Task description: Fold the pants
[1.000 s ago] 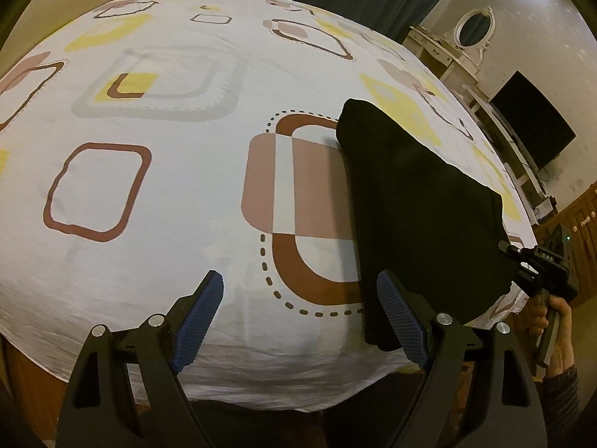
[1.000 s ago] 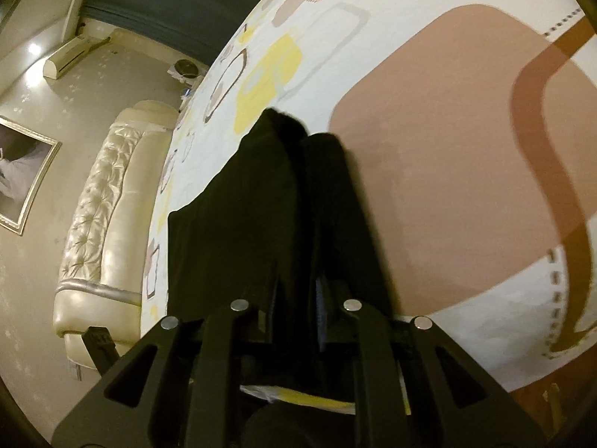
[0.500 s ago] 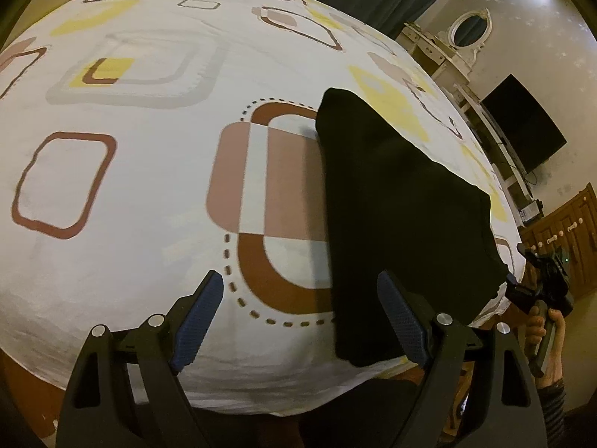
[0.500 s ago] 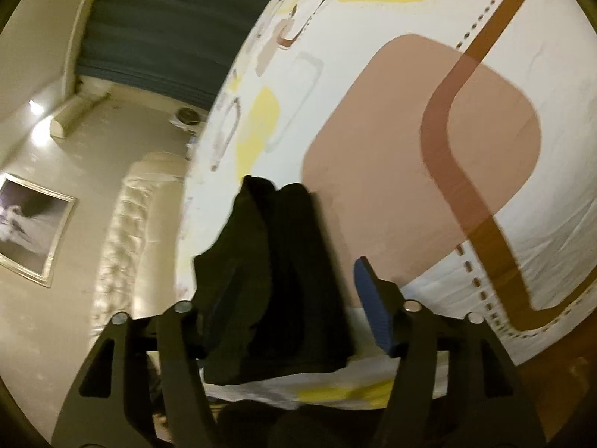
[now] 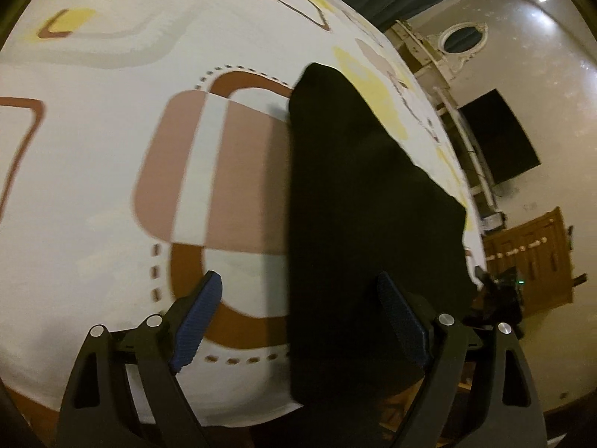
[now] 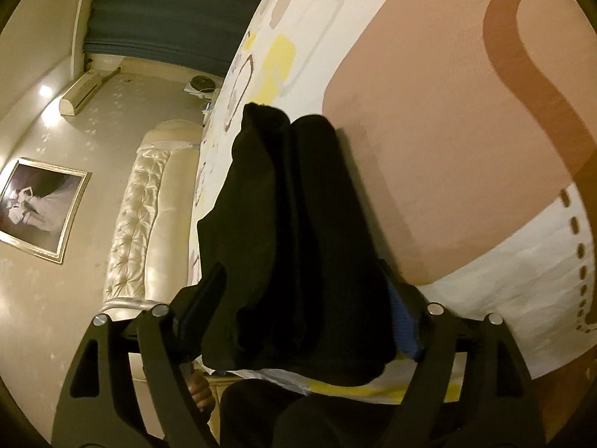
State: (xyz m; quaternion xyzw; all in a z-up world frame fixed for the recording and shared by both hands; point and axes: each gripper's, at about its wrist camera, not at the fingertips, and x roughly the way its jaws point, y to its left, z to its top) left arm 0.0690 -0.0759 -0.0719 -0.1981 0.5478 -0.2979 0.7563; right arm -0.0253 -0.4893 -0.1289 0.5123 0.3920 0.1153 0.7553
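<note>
Both grippers have closed in on the pants since a second ago: the right one, then clamped on the cloth, now has its jaws spread wide, and the left one has slid across so the dark fabric fills the right half of its view.

Largest is the bed (image 5: 93,194), its smooth white sheet printed with rounded squares in pink, brown and yellow, some edged with dotted lines. On it lie the pants (image 5: 358,205), a long folded strip of matte black cloth running from the lower centre of the left view up to the upper middle, its far end rounded. In the right view the pants (image 6: 294,224) show two soft lengthwise ridges with a seam-like crease between.

The left gripper (image 5: 298,317) is wide open, its ribbed blue pads straddling the strip's near left edge, holding nothing. The right gripper (image 6: 298,298) is likewise wide open, with cloth bunched between its fingers but not pinched.
</note>
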